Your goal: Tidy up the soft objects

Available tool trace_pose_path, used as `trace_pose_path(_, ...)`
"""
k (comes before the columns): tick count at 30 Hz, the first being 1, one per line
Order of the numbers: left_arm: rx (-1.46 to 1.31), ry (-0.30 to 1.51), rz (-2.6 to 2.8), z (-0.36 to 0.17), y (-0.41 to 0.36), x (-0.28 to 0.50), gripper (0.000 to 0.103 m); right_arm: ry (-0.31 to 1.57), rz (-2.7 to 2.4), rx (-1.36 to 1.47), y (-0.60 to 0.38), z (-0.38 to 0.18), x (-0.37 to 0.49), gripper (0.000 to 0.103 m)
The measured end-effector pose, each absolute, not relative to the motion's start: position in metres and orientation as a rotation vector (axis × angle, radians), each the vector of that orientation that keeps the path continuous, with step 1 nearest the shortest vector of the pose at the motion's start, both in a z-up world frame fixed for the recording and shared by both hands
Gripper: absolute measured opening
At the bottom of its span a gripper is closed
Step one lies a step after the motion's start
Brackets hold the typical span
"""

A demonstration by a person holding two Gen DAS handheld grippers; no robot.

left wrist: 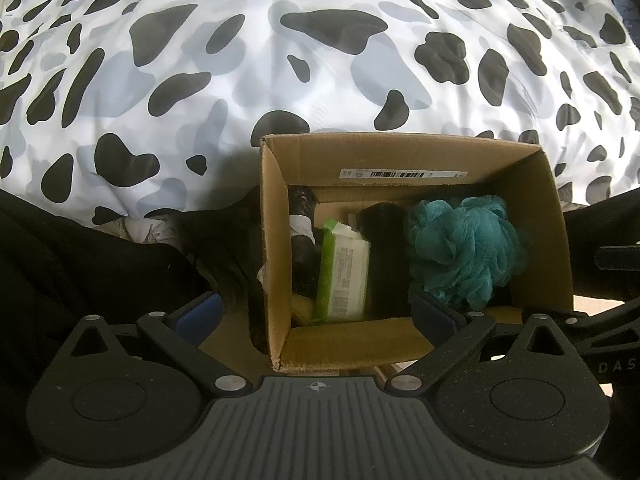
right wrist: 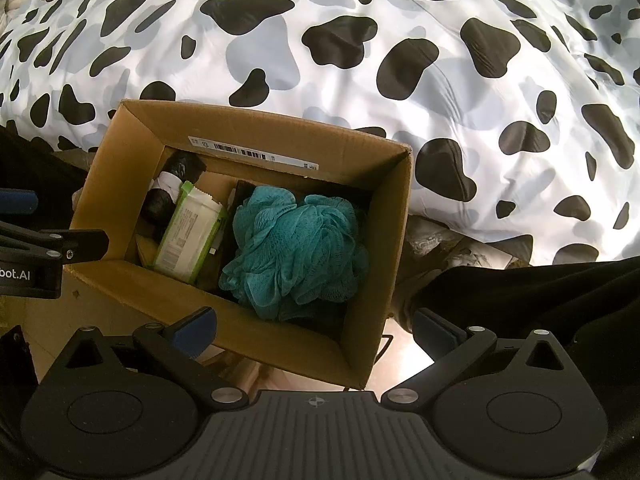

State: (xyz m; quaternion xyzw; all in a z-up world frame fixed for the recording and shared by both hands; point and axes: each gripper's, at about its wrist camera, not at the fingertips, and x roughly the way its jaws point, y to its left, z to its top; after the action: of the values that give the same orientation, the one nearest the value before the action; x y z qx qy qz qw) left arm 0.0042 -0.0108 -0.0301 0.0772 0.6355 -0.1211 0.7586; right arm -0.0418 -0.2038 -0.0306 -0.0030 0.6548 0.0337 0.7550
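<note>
Sitting in box [right wrist: 256,344]: teal sponge [right wrist: 296,248], at 12 o'clock from right gripper [right wrist: 316,330]. Left gripper [left wrist: 316,314] nearby; both gape empty.

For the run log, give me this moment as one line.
left gripper: open, empty | right gripper: open, empty | teal loofah, wipes pack: in cardboard box

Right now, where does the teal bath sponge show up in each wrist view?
Left wrist view: the teal bath sponge sits right of centre, inside the cardboard box at its right end.
Right wrist view: the sponge lies near the middle, filling the box's right half.
Shared landmark: the green-and-white wipes pack left of the sponge.
</note>
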Motion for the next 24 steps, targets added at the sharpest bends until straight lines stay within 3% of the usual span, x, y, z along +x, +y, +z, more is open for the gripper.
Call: trace_pose_path(24, 0.186, 1.409, -0.265, -0.0347, -0.0123, 0.0051, 0.103, 1.444, 0.070, -0.025, -0.2033, -0.0339, -0.0390, 0.103)
